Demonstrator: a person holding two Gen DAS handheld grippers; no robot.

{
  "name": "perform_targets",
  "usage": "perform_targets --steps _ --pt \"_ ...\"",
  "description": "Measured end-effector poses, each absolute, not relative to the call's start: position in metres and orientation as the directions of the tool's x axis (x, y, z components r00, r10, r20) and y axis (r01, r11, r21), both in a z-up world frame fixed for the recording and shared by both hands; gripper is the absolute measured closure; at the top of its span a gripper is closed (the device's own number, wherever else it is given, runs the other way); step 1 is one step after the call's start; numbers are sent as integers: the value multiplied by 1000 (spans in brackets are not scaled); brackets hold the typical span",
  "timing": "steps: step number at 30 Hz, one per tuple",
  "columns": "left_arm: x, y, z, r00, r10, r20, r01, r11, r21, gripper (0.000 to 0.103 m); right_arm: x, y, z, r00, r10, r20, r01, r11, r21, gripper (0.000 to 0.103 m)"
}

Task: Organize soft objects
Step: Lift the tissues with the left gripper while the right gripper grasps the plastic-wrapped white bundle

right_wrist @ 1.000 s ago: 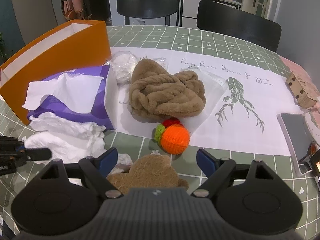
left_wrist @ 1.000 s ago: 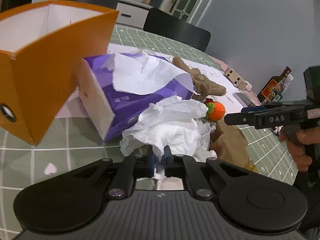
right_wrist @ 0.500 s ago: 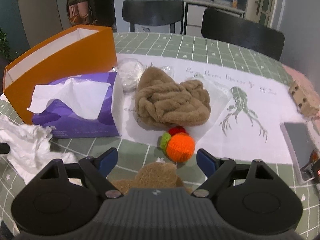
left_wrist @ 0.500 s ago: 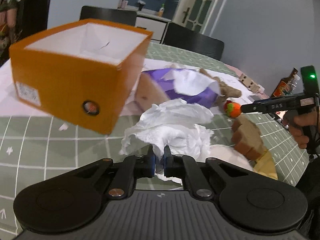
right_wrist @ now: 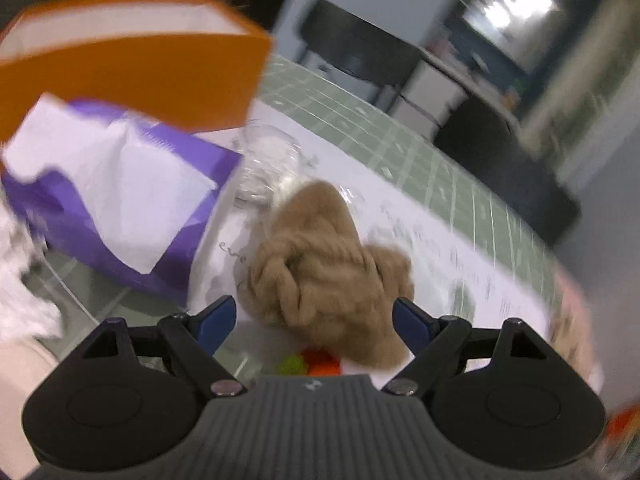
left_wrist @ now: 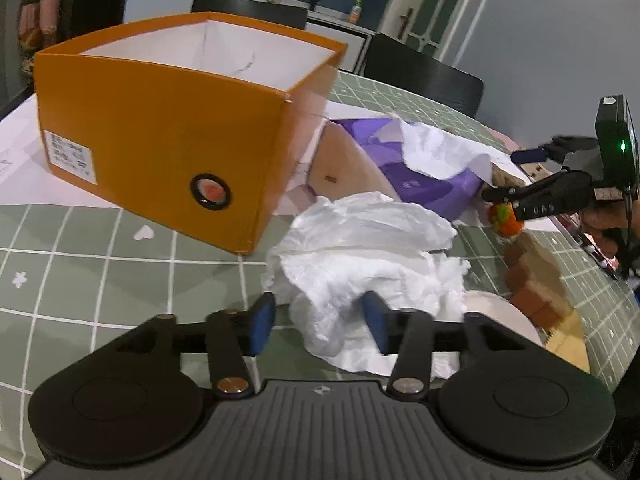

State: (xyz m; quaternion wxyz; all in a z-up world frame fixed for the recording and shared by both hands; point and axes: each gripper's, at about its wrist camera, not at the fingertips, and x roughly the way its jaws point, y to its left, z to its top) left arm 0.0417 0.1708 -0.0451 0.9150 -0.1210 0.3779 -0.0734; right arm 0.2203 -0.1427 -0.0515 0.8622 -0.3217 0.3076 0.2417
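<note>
A crumpled white tissue [left_wrist: 360, 248] lies on the green table beside the orange box [left_wrist: 160, 120]. My left gripper [left_wrist: 318, 320] has its jaws opening, with the tissue's near end loose between them and no grip on it. Behind the tissue sits a purple tissue pack [left_wrist: 420, 176] with a sheet pulled out. In the blurred right wrist view my right gripper [right_wrist: 314, 316] stands open just above a brown knitted piece [right_wrist: 320, 272], nothing held. An orange knitted ball [right_wrist: 320, 364] peeks out under it. From the left wrist view the right gripper [left_wrist: 508, 176] hovers above that ball [left_wrist: 506, 220].
A brown fibrous pad [left_wrist: 532, 280] and a white round thing [left_wrist: 496, 316] lie to the right of the tissue. A clear bag with white stuffing [right_wrist: 268, 164] sits behind the knitted piece. Black chairs stand at the table's far side. A white printed sheet covers the table's middle.
The left jaws were shut on the tissue and have now parted, letting it go near the orange box's corner. The right gripper has rolled and moved forward over the brown knitted piece.
</note>
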Motion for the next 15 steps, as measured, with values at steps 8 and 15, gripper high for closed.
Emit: perform_targets --steps 8,15 --pt "48 179 -52 698 -223 -681 18 955 -294 35 275 -129 -31 491 280 -825 -794 532 -292 21" --pt "55 174 -56 695 -221 -684 24 958 -285 23 300 -113 -29 380 232 -895 -879 391 -272 22"
